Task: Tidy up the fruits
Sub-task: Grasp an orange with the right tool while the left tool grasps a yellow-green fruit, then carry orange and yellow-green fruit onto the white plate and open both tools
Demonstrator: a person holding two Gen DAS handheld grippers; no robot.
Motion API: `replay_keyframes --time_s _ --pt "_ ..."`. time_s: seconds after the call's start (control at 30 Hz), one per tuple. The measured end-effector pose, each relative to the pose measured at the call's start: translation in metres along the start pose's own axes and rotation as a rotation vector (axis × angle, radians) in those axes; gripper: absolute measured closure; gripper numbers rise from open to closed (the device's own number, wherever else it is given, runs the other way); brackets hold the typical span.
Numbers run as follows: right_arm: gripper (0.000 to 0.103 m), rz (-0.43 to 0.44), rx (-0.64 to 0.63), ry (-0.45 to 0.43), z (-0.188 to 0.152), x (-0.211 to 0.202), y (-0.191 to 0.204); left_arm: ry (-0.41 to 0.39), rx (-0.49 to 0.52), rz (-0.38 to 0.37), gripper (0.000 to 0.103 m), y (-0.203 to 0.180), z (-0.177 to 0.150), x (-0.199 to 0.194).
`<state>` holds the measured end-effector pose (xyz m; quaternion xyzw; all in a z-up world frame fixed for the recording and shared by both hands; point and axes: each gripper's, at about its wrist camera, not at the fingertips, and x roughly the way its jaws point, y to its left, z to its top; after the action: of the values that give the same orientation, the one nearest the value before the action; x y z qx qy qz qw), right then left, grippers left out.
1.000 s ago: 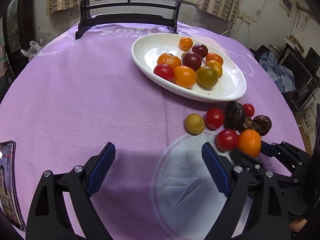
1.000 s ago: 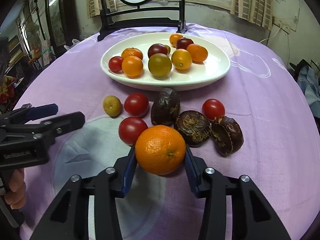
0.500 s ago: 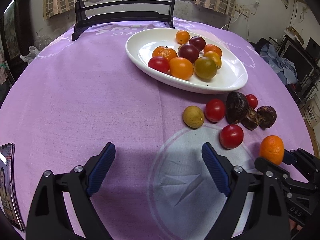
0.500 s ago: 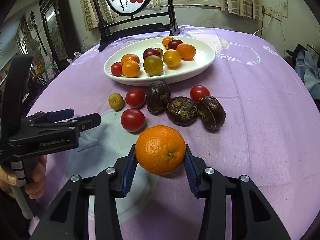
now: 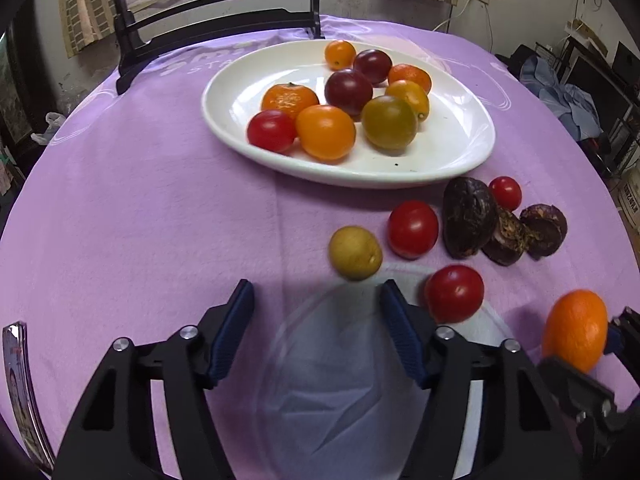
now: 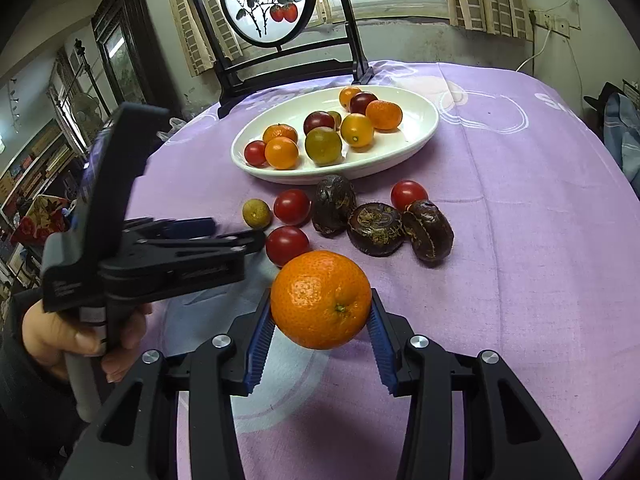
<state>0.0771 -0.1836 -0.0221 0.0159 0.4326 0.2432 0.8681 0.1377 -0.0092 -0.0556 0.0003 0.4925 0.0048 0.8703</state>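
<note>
Fruits lie in two groups on the purple-clothed worktop (image 6: 520, 240): nine small pieces on the white oval plate (image 6: 416, 136), the rest loose on the cloth just in front of its near rim. Orange (image 6: 321, 300) clamped between the blue pads of the right tool (image 6: 320, 320), held clear above the cloth, stem end facing the camera. Same orange (image 5: 576, 330) shows at far right of the left wrist view, well apart from the plate (image 5: 460, 160).

Left tool (image 5: 316, 332) empty, fingers spread wide over a pale printed patch of cloth; seen side-on from the right wrist view (image 6: 224, 238), with a hand (image 6: 76, 336) on its grip.

Loose on the cloth: yellow-green fruit (image 5: 355, 253) just ahead of the left tool's right finger; red tomato (image 5: 413, 229) beside it; second red tomato (image 5: 454, 293) nearer, close to that finger; three dark wrinkled fruits (image 6: 378, 229) clustered and touching; small red tomato (image 6: 409, 195) behind them.

Round painted screen on a black stand (image 6: 269, 0) at the far edge of the worktop
</note>
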Motion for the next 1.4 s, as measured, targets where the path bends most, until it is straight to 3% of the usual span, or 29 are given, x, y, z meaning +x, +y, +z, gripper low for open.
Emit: replay_keyframes --time_s 0.1,0.17,0.27,0.57,0.77,1.07,1.4 --pt "0.057 0.001 -0.001 -0.006 0.0 -0.001 0.0 -0.013 0.015 -0.015 0.053 -0.007 0.007 0.003" --pt "0.057 -0.004 -0.002 -0.004 0.0 0.0 0.0 -0.019 0.034 -0.036 0.076 -0.012 0.009 0.002" --pt "0.057 -0.011 -0.002 -0.001 0.0 0.001 -0.001 -0.04 0.062 -0.026 0.076 -0.016 0.007 -0.003" --pt "0.057 -0.011 0.011 -0.017 -0.001 0.002 -0.002 -0.058 0.022 -0.106 0.076 0.003 -0.004 -0.038" --pt "0.058 -0.009 0.007 -0.089 0.011 -0.018 0.004 -0.104 0.02 -0.129 0.076 0.015 -0.005 -0.068" --pt "0.058 -0.06 -0.099 -0.163 0.072 -0.028 0.014 -0.158 0.014 -0.131 0.076 0.02 0.044 -0.084" --pt "0.058 -0.101 -0.086 -0.07 0.117 0.039 -0.003 -0.12 -0.042 -0.1 0.076 0.02 0.104 -0.033"
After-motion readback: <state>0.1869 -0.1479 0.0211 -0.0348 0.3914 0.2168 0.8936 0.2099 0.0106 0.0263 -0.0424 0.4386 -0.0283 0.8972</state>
